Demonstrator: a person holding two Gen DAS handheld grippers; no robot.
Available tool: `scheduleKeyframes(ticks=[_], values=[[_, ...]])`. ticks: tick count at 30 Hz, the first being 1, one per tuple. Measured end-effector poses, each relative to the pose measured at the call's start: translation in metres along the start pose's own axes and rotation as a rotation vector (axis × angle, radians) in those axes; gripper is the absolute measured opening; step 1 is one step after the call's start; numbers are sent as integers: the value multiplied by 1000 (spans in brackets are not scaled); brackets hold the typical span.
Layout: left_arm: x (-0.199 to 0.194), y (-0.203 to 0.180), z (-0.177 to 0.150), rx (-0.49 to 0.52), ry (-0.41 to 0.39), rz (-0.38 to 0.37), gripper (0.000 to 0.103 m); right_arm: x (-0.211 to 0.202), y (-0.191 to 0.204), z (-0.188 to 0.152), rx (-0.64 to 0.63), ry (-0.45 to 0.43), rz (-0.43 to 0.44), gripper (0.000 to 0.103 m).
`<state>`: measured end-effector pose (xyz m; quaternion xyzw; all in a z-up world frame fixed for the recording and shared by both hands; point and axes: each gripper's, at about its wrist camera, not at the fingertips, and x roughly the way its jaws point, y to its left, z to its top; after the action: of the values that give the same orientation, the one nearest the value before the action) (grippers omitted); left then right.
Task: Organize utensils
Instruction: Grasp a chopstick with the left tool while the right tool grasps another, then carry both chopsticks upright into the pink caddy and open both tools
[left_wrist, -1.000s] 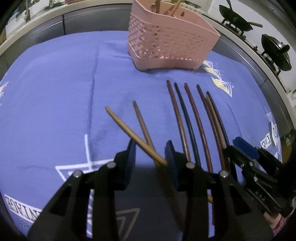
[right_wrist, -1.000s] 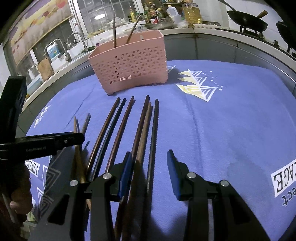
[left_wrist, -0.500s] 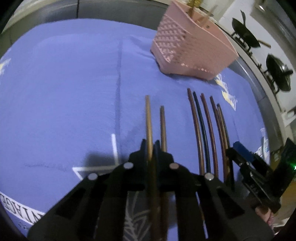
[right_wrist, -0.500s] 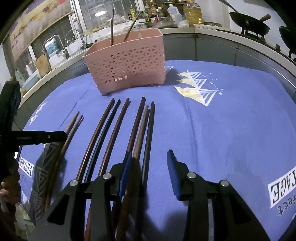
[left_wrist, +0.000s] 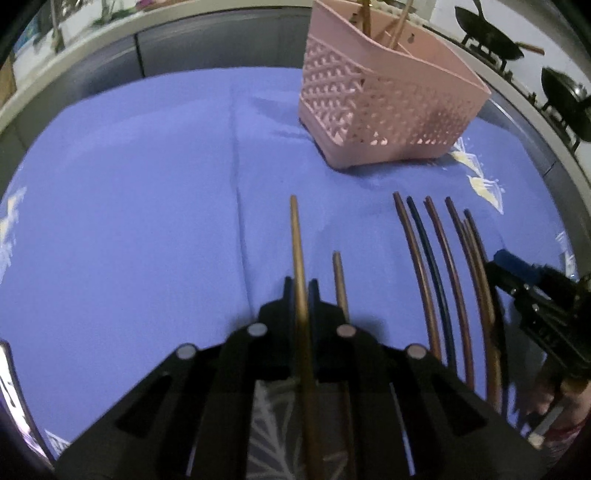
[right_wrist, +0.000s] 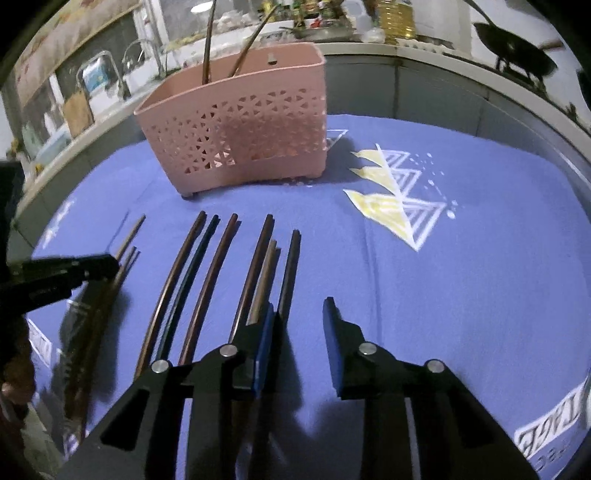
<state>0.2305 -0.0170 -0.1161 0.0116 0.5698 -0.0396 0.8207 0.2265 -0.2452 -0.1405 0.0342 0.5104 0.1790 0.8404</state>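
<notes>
One tan chopstick (left_wrist: 297, 258) is pinched in the left gripper (left_wrist: 300, 291), raised over the blue cloth (left_wrist: 129, 206); its partner (left_wrist: 340, 280) lies just beside. Carry it tip-first into the pink basket (left_wrist: 388, 110). The right gripper (right_wrist: 297, 325) is closing, nothing gripped yet, beside the dark chopsticks (right_wrist: 221, 266).

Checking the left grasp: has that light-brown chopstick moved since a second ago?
Yes. The light-brown chopstick, earlier angled across the cloth, now points toward the pink basket, clamped in the left gripper.
</notes>
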Motion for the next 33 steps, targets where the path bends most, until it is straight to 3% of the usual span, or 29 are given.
scheduleKeyframes(ticks=[4, 5, 6, 10, 12, 24, 33], values=[[9, -13, 15, 87, -22, 78, 7, 15, 7, 20, -71, 19, -23, 26], [11, -15, 18, 100, -28, 86, 7, 17, 8, 23, -78, 20, -17, 20], [13, -16, 21, 107, -34, 90, 7, 20, 8, 27, -80, 24, 3, 7], [16, -16, 26, 113, -62, 78, 6, 23, 11, 34, -87, 39, 39, 5], [11, -11, 26, 83, -61, 38, 6, 17, 6, 34, -55, 29, 75, 5], [-109, 1, 13, 37, -334, -136, 5, -100, 22, 29, -44, -362, 146, 5], [-173, -15, 20, 89, -465, -181, 5, -143, 36, 47, -34, -492, 202, 5]])
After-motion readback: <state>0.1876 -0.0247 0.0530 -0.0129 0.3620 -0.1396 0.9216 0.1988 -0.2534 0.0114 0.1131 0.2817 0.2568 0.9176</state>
